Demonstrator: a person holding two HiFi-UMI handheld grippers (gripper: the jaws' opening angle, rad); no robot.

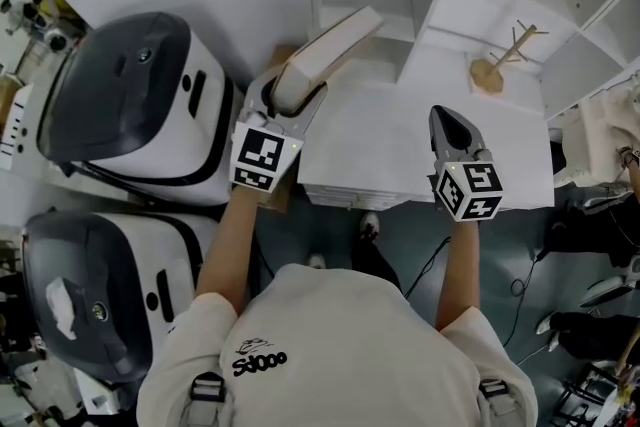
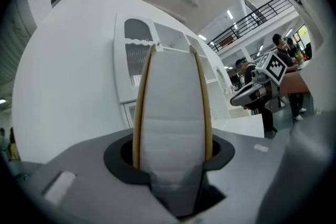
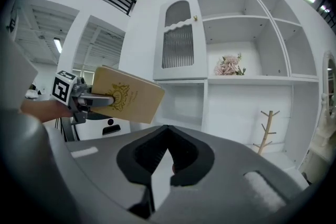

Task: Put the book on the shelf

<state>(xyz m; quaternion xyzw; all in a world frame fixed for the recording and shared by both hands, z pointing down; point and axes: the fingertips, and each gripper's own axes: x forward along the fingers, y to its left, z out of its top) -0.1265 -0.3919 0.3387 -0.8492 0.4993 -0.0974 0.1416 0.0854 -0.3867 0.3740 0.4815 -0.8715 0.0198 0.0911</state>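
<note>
Left gripper: its jaws are closed partway on the book, which is clamped at 1 end; in the left gripper view the white page edge is seen between 2 tan covers, with a pad pressed on each cover.
Book: it is held in the air, tilted up and away from the person, over the left rear part of the white counter. A tan cover with a gold ornament is shown in the right gripper view. No compartment has been entered, and the book is kept apart from the shelf unit.
Right gripper: its jaws are brought together at the tips and nothing is held between them; it is held over the counter's right part, well apart from the book.
Shelf unit: white, with open compartments and 1 door with ribbed glass at the upper left.
Flowers: a pale pink bunch is set on a middle shelf.
Wooden branch stand: it is stood upright in the lower right compartment.
Machines: 2 white-and-grey units are placed to the left of the person.
</note>
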